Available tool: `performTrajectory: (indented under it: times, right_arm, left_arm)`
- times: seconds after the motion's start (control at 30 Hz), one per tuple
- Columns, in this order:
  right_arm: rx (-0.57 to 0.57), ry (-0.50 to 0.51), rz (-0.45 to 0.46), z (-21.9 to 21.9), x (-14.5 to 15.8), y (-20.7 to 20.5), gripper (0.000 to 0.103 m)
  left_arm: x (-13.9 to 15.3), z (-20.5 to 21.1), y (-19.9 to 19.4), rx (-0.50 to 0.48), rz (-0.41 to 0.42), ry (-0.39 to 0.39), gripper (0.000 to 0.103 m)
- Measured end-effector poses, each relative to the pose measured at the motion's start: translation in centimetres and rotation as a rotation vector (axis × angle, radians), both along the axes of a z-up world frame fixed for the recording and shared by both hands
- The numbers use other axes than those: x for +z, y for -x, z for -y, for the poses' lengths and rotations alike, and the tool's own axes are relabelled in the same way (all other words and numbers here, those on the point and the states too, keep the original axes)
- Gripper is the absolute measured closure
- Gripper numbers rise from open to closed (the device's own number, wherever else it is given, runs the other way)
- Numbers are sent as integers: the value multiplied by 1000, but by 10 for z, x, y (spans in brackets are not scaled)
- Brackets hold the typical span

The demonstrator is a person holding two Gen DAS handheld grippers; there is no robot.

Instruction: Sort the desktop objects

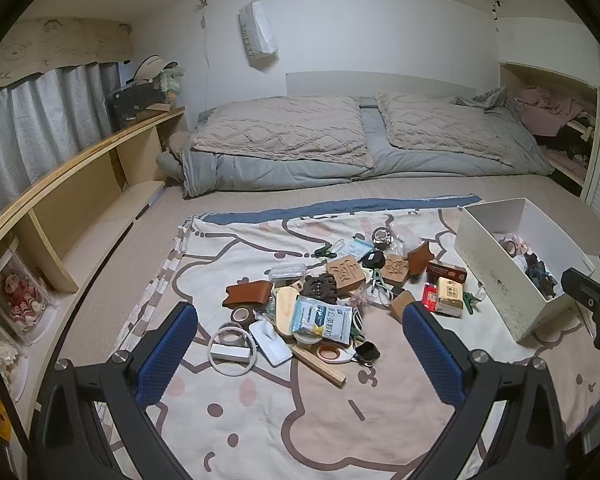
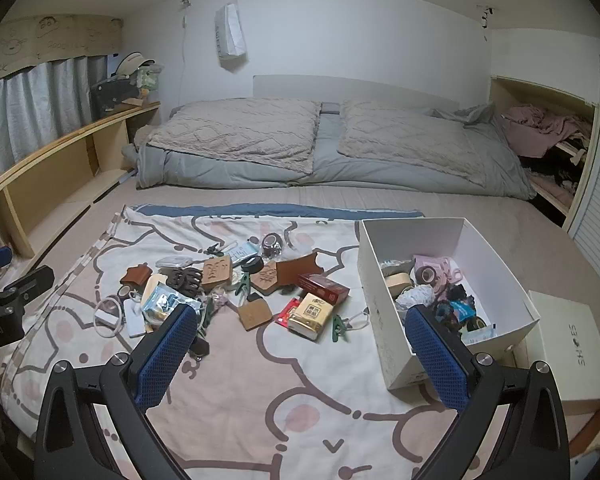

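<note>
Left tongs [image 1: 300, 344] spread wide, empty, poised above the near edge of the pile [image 1: 324, 300]. Right tongs [image 2: 300, 344] likewise released, nothing between the blue pads [image 2: 166, 354], right pad in front of the box's near corner.

Underneath, cartoon sheet [image 2: 260, 400] spread over the bed. Pile on the sheet, left of the box: white ring [image 1: 232, 346] and white case [image 1: 270, 342] nearest, wooden stick [image 1: 320, 364] just right of them, blue packet [image 1: 322, 318] on a wooden oval. Further, brown pouch [image 1: 248, 294], dark hair claw [image 1: 320, 286], two carved wooden tiles [image 1: 345, 274]. Right side of the pile: yellow tissue pack [image 2: 312, 314], red box [image 2: 324, 282], green clip [image 2: 339, 328].

White box [image 2: 374, 280] right of the pile, open, partly filled with tape rolls and small dark items. Lid [image 2: 572, 344] marked SHOES just right of it.

Beyond, grey duvet [image 2: 328, 166] with two beige pillows [image 2: 240, 136] against the far wall. Wooden shelf [image 1: 60, 184] along the left.
</note>
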State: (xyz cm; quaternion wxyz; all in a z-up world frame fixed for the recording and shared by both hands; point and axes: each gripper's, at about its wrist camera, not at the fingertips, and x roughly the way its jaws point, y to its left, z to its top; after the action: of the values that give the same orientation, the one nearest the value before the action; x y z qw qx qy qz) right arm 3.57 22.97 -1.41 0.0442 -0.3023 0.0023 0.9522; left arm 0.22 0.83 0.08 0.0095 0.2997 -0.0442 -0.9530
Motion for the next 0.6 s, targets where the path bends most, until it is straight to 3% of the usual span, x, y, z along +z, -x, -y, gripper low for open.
performTrajectory:
  times: [0.6]
  right_arm:
    - [1,2,4,1,-1,1,0]
  left_arm:
    - [0,1,1,-7,3,-4,0]
